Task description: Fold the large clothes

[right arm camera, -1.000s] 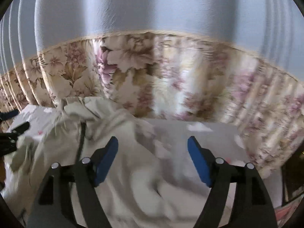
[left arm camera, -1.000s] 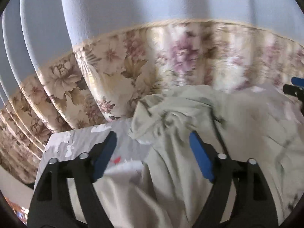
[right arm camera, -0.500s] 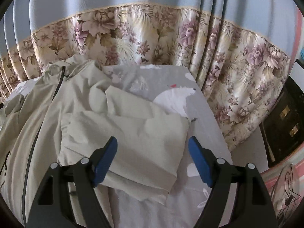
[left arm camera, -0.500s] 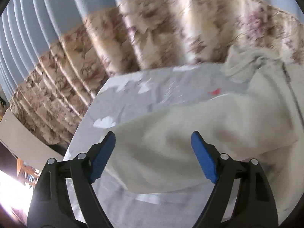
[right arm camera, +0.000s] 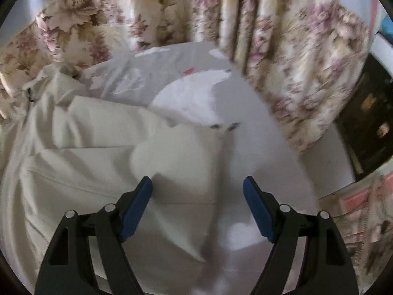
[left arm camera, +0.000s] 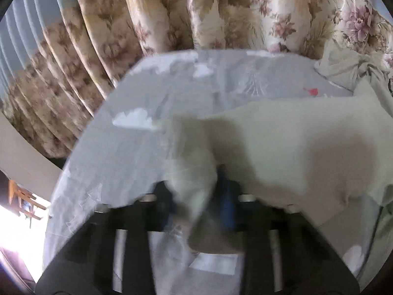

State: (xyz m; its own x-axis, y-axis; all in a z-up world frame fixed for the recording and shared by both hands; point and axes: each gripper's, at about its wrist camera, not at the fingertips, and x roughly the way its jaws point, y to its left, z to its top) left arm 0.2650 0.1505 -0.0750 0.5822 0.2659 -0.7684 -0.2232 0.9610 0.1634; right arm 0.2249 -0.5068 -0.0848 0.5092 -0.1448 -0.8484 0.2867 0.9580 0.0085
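On the bed, under its grey printed sheet, one large beige jacket is lying spread, its sleeves stretching toward the sheet's outer edges. Half a second ago the left gripper was standing with its blue-padded fingers wide over the flat end of the left sleeve; its jaws have just been closing, and they are now standing narrow, pinching a bunched fold of that sleeve's end between the pads. The cloth is rising in a peak out of the grip, and the view is blurring around it. The right gripper has also been closing its jaws a little, yet its fingers are still standing well apart, with the folded right sleeve lying between and beneath them; the pads are not pressing on the cloth. Compared with half a second ago, this sleeve is filling more of the right wrist view, and the sheet's white animal print is sitting just beyond it.

Counting: one jacket, two sleeves, two grippers, one bed, and one floral curtain hanging behind the bed.
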